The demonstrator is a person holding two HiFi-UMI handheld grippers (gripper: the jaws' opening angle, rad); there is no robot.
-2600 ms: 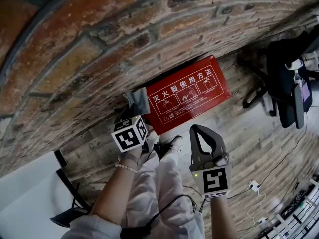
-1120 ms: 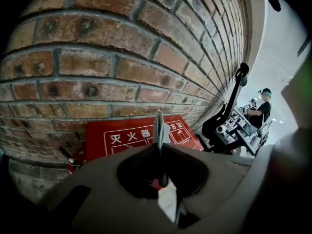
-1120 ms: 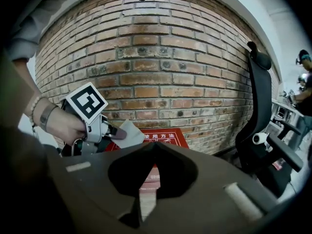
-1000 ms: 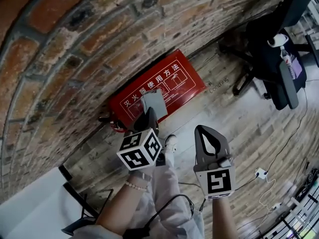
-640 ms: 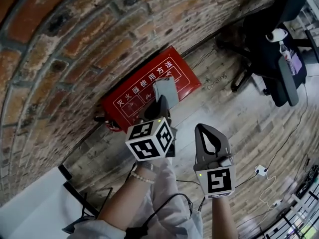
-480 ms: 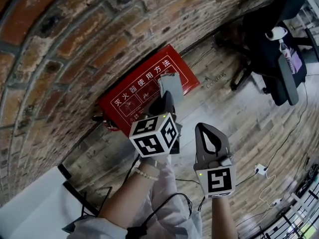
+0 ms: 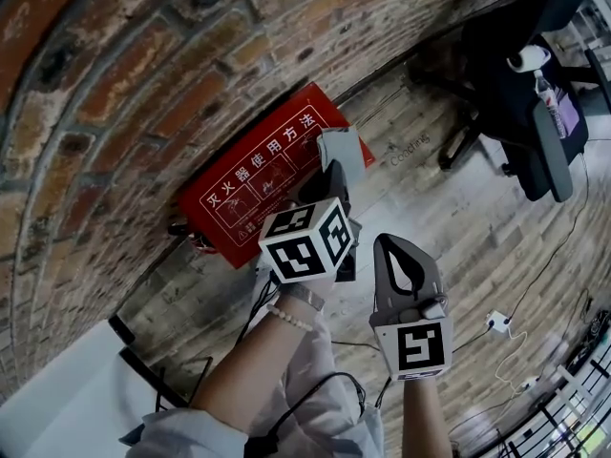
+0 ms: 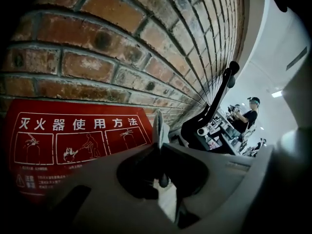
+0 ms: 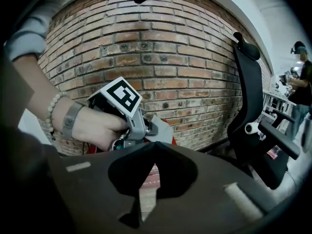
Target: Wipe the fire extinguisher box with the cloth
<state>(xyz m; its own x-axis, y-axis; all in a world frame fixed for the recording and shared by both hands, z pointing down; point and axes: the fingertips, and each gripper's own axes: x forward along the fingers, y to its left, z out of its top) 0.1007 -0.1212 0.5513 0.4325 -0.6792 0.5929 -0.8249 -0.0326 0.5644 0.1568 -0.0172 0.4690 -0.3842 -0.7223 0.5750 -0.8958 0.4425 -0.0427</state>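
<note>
Two hand-held grippers, pale sleeve, beaded wrist

The dark grey two-jaw left gripper (image 7: 333,168) and the matching right gripper (image 7: 386,246) each carry a white cube with black square markers (image 7: 305,241). The right one shows a small green light (image 7: 379,332). A white bead bracelet (image 7: 289,318) and a grey watch strap (image 9: 71,119) ring the left wrist, above a pale grey sleeve (image 7: 177,429) and a thin black cable (image 7: 334,375).

Left claw (image 7: 333,173) with cloth (image 7: 342,148), from left end to right end of fire extinguisher box (image 7: 239,181).

Lettering on the red rectangular fire extinguisher box (image 8: 48,112)
White characters 灭火器使用方法 head its face; the fine print beneath the three pictograms (image 8: 80,147) is illegible.
</note>
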